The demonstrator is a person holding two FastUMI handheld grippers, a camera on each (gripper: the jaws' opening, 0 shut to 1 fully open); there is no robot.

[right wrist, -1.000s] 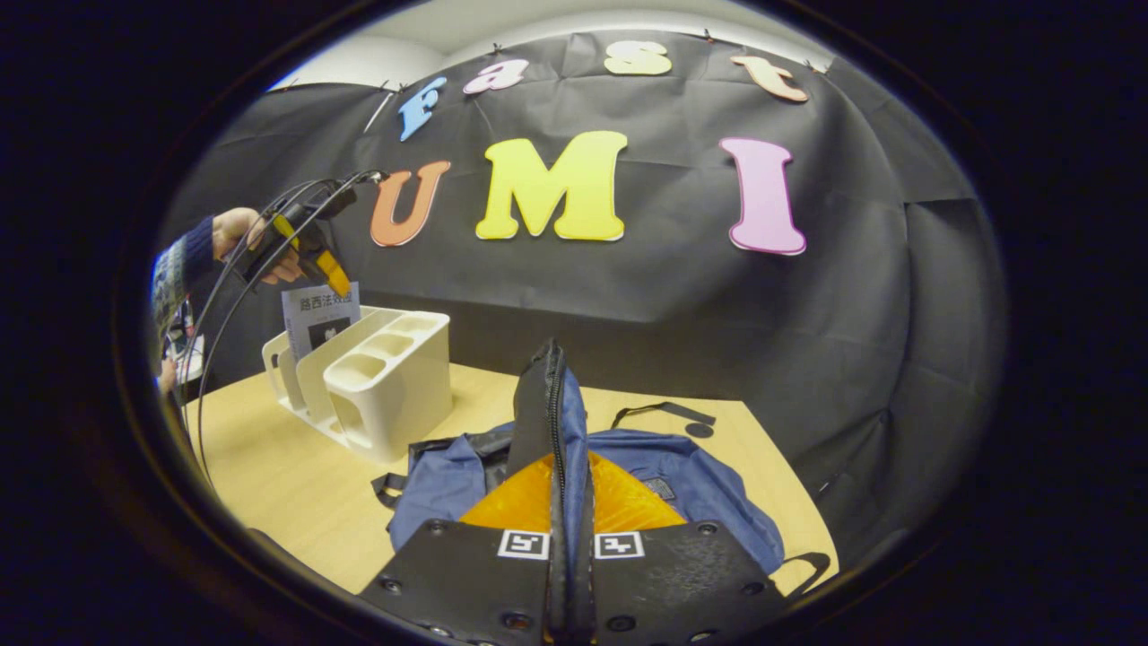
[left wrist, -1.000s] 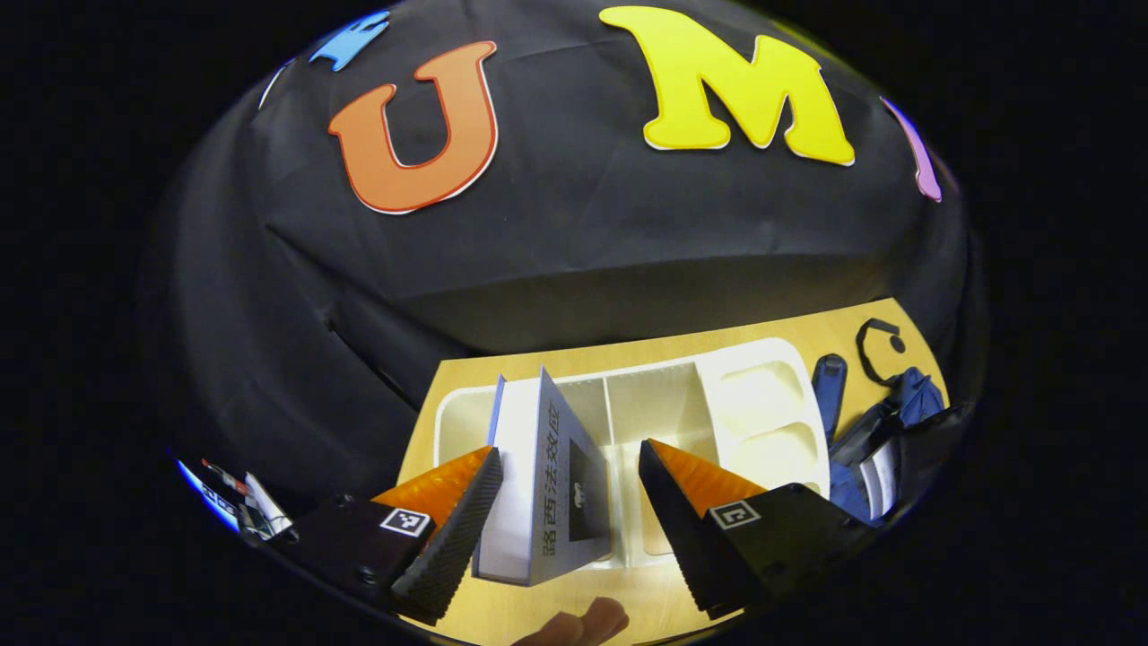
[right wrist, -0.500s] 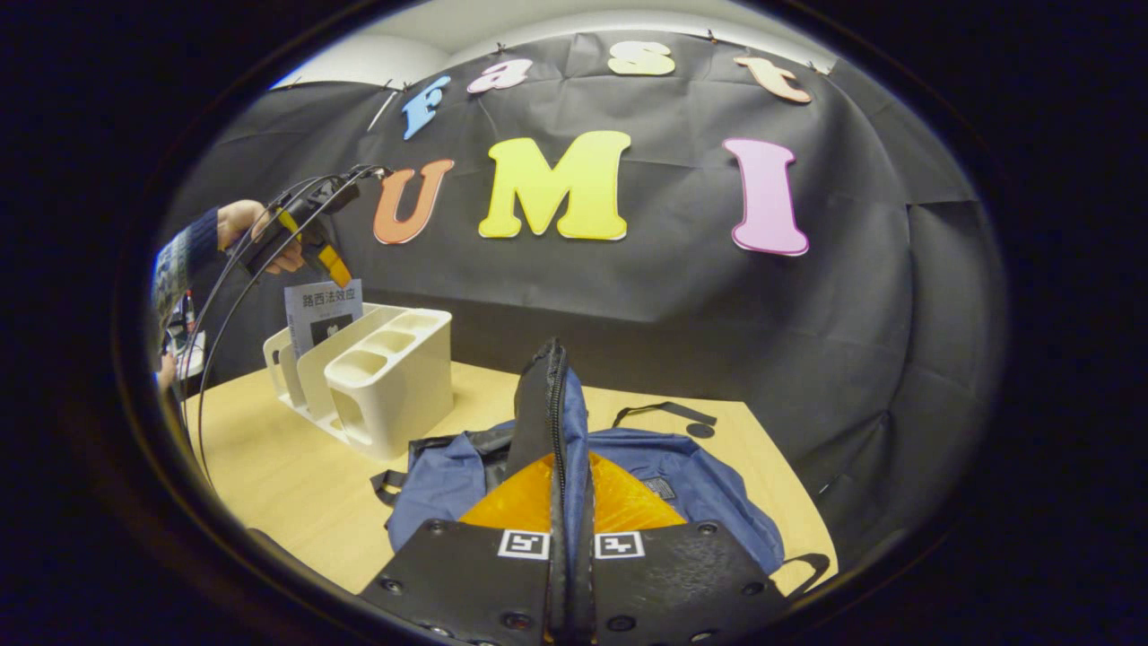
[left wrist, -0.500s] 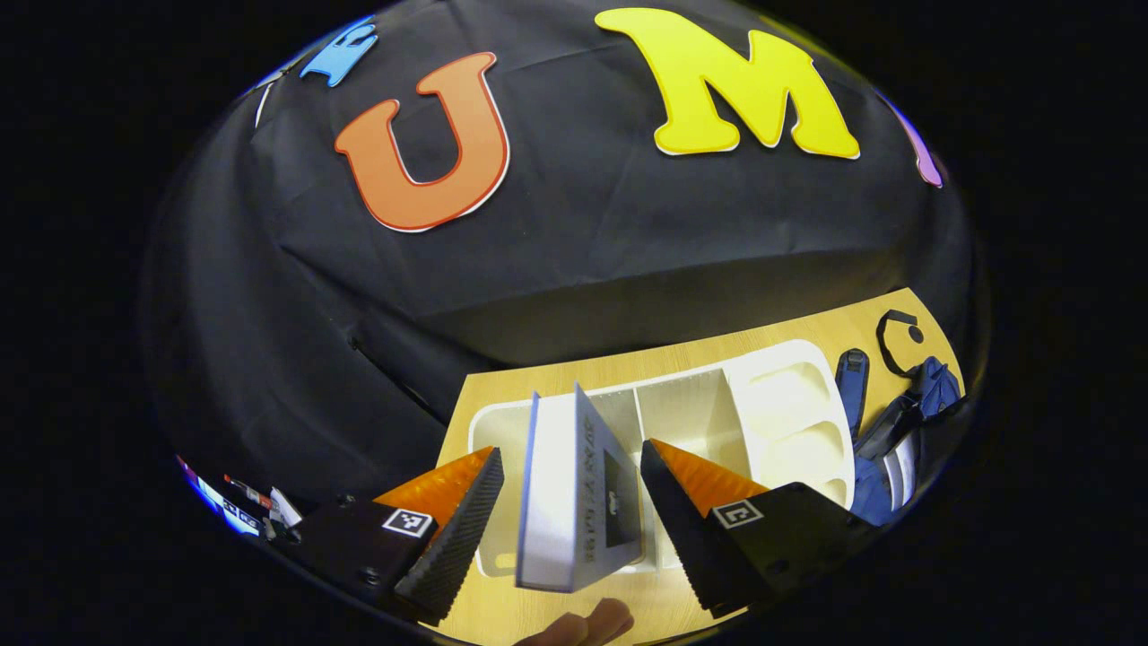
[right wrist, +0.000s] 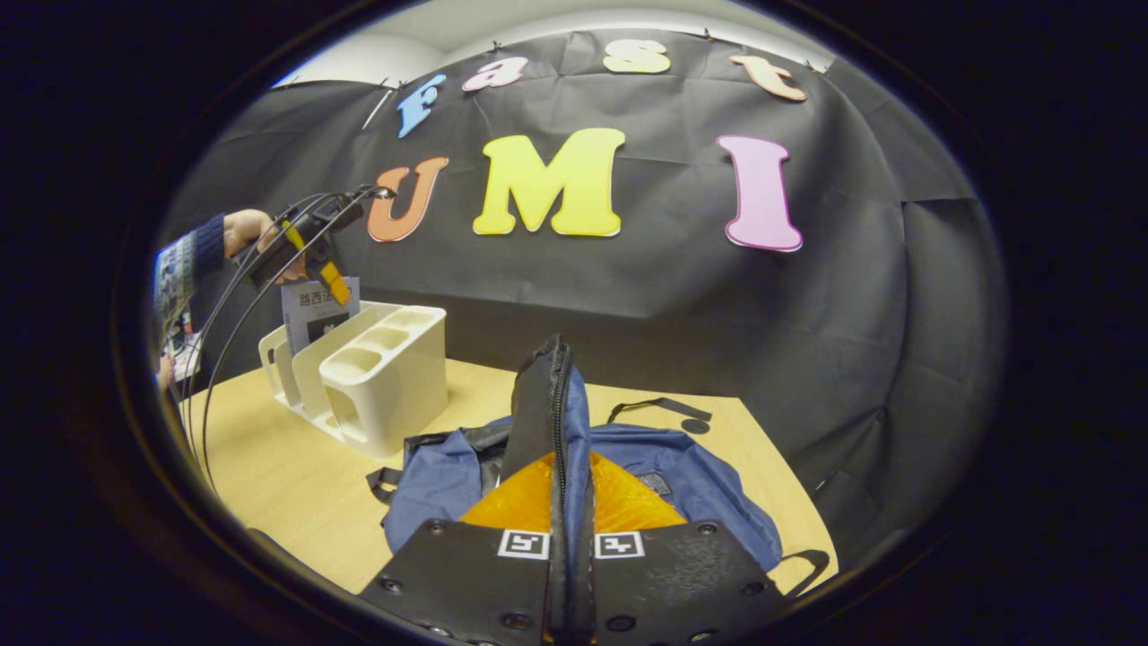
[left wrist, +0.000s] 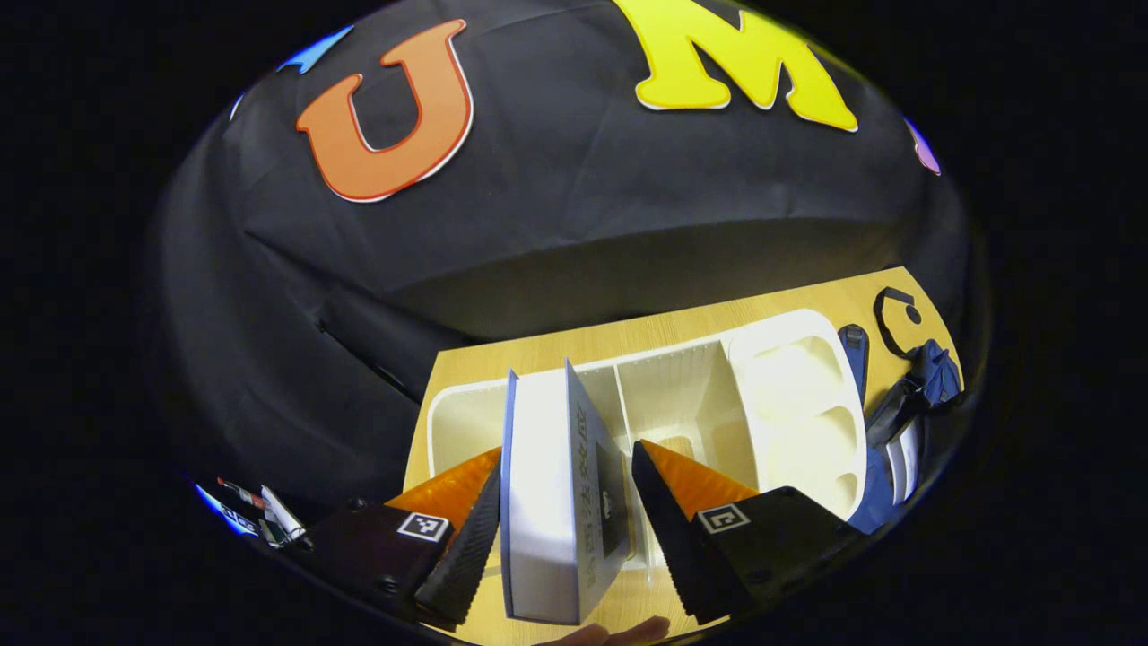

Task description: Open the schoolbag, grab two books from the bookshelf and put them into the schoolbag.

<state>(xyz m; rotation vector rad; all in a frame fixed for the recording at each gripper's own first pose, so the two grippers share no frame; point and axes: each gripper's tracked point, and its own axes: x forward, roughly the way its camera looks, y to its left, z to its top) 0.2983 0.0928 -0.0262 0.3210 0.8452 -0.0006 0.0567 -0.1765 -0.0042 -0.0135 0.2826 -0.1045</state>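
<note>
A white book [left wrist: 538, 502] stands upright in the left slot of the white bookshelf [left wrist: 789, 377]. My left gripper [left wrist: 565, 449] is open and straddles the book's top, one finger on each side. In the right gripper view the same gripper [right wrist: 332, 287] hangs over the book [right wrist: 318, 309], held by a hand [right wrist: 242, 229]. The blue schoolbag [right wrist: 448, 475] lies on the table beside the bookshelf [right wrist: 386, 377]. My right gripper [right wrist: 563, 462] is shut on the bag's zipper flap [right wrist: 543, 395] and holds it upright. What is inside the bag is hidden.
The wooden table [right wrist: 269, 467] has bare room in front of the bookshelf. A black strap [right wrist: 659, 408] trails behind the bag. Cables [right wrist: 224, 314] hang from the left gripper. The black cloth wall stands close behind the table.
My left gripper has come down over the book, which now reaches deeper between its fingers. The right gripper has kept the flap raised and has hardly moved.
</note>
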